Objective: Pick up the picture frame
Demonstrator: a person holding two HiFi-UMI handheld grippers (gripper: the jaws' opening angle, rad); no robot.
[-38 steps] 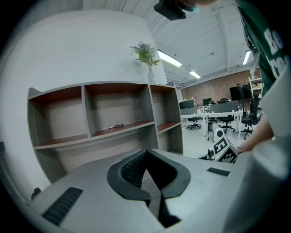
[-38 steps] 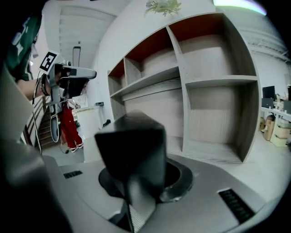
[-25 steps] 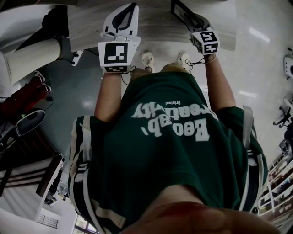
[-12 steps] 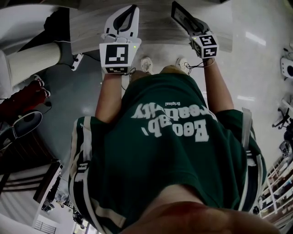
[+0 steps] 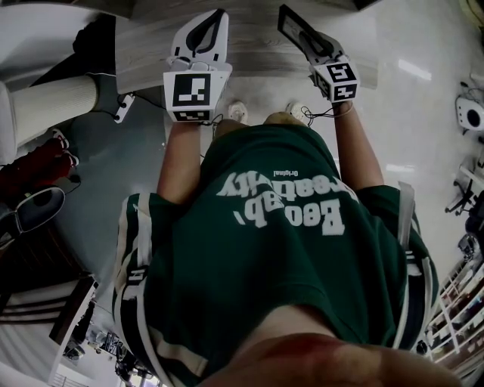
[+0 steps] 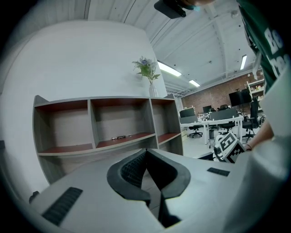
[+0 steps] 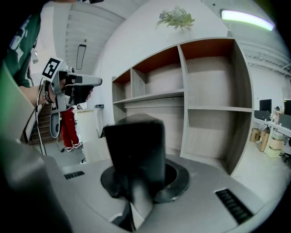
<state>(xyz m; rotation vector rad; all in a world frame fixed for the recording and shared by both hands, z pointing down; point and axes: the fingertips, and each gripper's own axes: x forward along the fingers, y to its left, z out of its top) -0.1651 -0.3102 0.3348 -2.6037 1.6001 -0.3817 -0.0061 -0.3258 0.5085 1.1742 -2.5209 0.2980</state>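
The picture frame [image 5: 293,24] is a flat black rectangle, held up and tilted off the pale wooden surface [image 5: 257,47] in the head view. My right gripper [image 5: 312,39] is shut on its lower edge. In the right gripper view the frame [image 7: 135,145] stands upright between the jaws and hides the fingertips of the right gripper [image 7: 136,182]. My left gripper [image 5: 214,15] hovers over the same surface, to the left of the frame. In its own view the left gripper [image 6: 146,152] is shut, its dark pads meeting with nothing between them.
A wooden shelf unit [image 6: 113,123] with open compartments stands ahead, with a vase of flowers [image 6: 148,73] on top. Office desks and chairs [image 6: 213,120] lie to the right. A person in red trousers [image 7: 68,127] stands far left. A white pillar [image 5: 45,102] is at the left.
The right gripper has risen a little with the picture frame in it. The left gripper has lifted slightly too. Both stay shut.
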